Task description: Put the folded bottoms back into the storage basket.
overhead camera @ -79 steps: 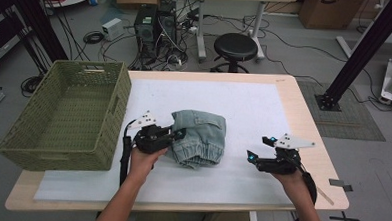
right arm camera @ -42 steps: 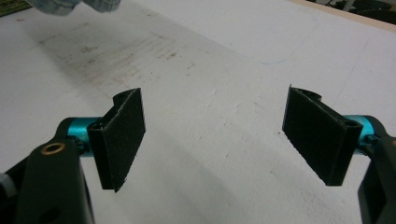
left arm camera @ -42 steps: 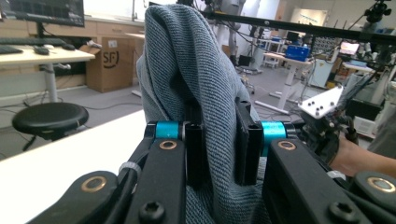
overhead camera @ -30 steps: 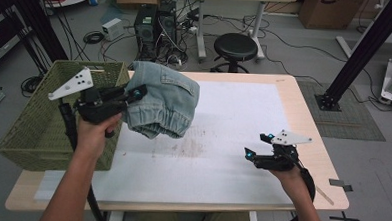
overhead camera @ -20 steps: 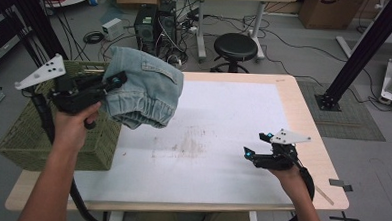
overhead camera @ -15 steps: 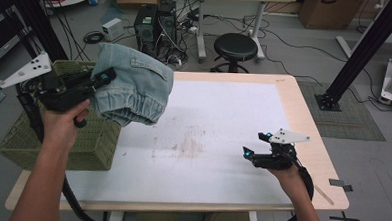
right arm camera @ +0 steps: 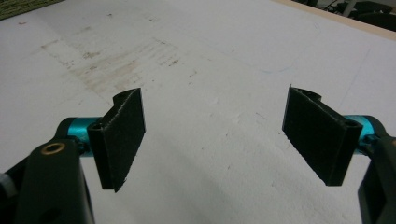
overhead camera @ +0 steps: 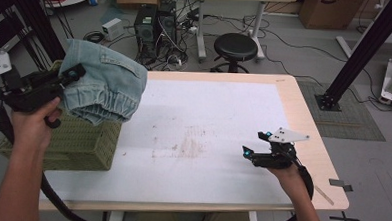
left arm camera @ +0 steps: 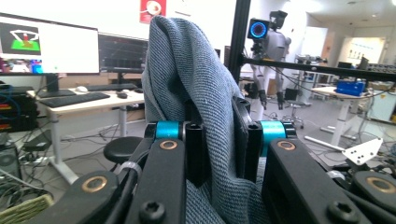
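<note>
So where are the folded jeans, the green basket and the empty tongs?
folded jeans (overhead camera: 110, 81), high view, on the denim's upper face
green basket (overhead camera: 77, 145), high view, on its woven front wall
right tongs (overhead camera: 255, 145), high view, between the tips

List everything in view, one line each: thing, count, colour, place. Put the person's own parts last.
Folded denim garment with elastic cuffs: one, light blue, held up above the basket's right end.
Woven rectangular basket: one, olive green, at the table's left end.
Wooden table with white mat: one, pale wood and white, centre; mat stained near the middle.
Round padded stool: one, black, on the floor beyond the table.
Computer towers: two, black, on the floor behind, among cables.
Left gripper: one, black with blue fittings, jaws clamped on the denim.
Right gripper: one, black, jaws apart, low over the mat at right.
Forearms: two, entering from the bottom edge.
</note>
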`<state>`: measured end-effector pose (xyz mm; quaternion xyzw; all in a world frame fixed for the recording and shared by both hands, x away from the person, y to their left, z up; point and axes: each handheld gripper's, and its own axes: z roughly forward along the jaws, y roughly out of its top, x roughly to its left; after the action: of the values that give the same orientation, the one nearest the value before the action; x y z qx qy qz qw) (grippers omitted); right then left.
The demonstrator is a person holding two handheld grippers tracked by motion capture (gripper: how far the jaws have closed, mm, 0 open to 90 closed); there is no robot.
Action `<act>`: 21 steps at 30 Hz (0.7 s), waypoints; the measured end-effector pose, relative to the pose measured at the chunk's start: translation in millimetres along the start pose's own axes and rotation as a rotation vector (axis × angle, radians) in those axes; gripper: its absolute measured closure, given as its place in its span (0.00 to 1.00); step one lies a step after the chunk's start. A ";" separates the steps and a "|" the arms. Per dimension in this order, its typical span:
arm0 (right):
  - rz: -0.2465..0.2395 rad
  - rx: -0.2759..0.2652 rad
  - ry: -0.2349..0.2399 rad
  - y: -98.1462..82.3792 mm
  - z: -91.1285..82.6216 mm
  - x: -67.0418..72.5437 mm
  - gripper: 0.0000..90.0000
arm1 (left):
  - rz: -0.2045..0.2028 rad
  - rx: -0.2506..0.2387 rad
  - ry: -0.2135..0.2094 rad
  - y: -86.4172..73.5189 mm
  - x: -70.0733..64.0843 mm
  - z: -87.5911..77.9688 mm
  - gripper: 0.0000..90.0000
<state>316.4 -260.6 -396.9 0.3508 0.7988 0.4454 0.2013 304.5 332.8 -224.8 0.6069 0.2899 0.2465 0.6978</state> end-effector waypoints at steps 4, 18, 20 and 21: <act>-0.005 0.000 0.002 1.7 0.9 1.0 0.24 | -0.002 -0.011 0.025 1.0 6.1 -12.2 0.87; -0.018 0.009 0.006 7.3 3.6 3.9 0.24 | -0.195 0.050 0.445 -41.6 70.0 -69.8 0.77; -0.022 0.009 0.012 7.6 3.7 5.4 0.24 | -0.235 0.059 0.515 -50.3 76.5 -78.0 0.55; -0.024 0.011 0.013 7.5 3.8 5.8 0.24 | -0.227 0.070 0.527 -54.2 77.4 -81.0 0.55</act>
<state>317.7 -251.4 -392.6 0.3391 0.8067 0.4409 0.1995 302.1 436.1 -294.4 0.5094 0.5356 0.3060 0.5999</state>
